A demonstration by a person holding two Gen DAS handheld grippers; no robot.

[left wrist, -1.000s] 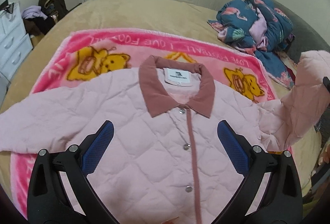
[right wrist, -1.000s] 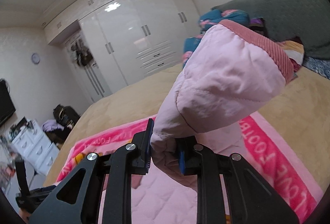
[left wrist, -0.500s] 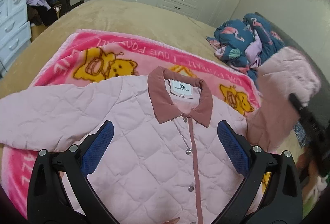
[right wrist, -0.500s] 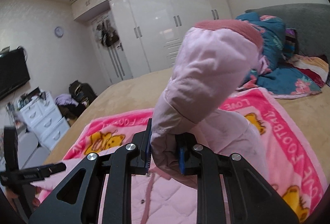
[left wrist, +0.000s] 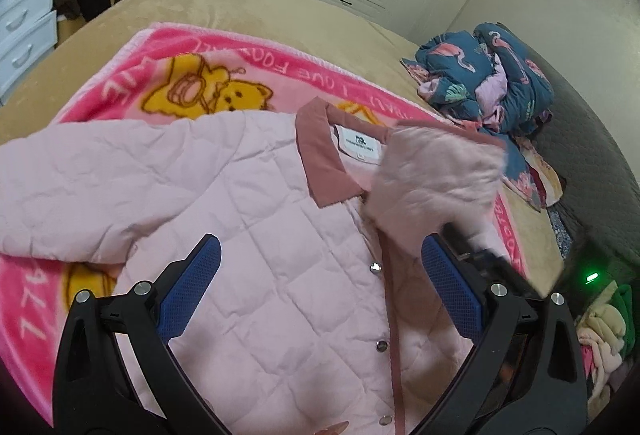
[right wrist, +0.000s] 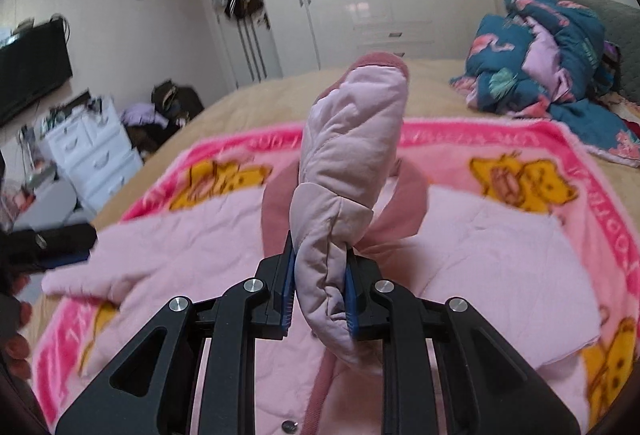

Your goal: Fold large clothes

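- Pink quilted jacket (left wrist: 248, 235) is laid front-up, buttoned, on a pink cartoon blanket (left wrist: 168, 55) spread over the bed (left wrist: 240, 3); collar (left wrist: 320, 163) is turned toward the wardrobe.
- Right gripper (right wrist: 320, 287): fingers are pinched on the jacket's sleeve (right wrist: 352, 139) near the cuff; the sleeve is held raised above the collar and chest.
- Left gripper (left wrist: 320, 287): fingers are spread wide, nothing is held; it hangs over the chest panel, near the button placket (left wrist: 390, 295).
- Step judged: the sleeve is being folded across the front.
- To do it well, the cuff should be carried across past the placket and lowered flat before release, so no puffed bunch is left.
- The fold should be set at the shoulder seam, with the sleeve kept level across the chest, not over the collar.
- The body could be pinned by the free fingers to stop the quilted fabric being dragged.
- The other sleeve (left wrist: 60, 195) is spread out flat, not yet folded.
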